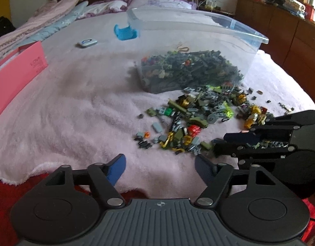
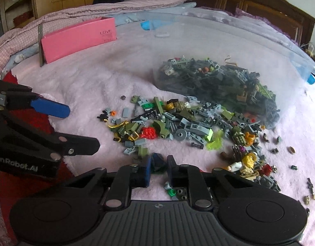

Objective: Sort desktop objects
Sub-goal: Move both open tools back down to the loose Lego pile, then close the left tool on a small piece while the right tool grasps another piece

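My right gripper is closing on a dark piece, with the bin lying at one o'clock. My left gripper is hanging wide open, empty, further from the pile.

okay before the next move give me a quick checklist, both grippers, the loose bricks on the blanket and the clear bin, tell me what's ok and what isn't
1. Left gripper open and holding nothing: ok.
2. Right gripper closed on a brick: cannot tell; the fingers are close together around a dark blue piece, but contact is unclear.
3. Clear plastic bin open on top, no lid: ok.
4. Path from right gripper to the bin free: ok, only the loose brick pile lies between.
5. Left gripper clear of the right: ok, they are apart.
6. Sorting finished: not ok, many bricks remain on the pink blanket.
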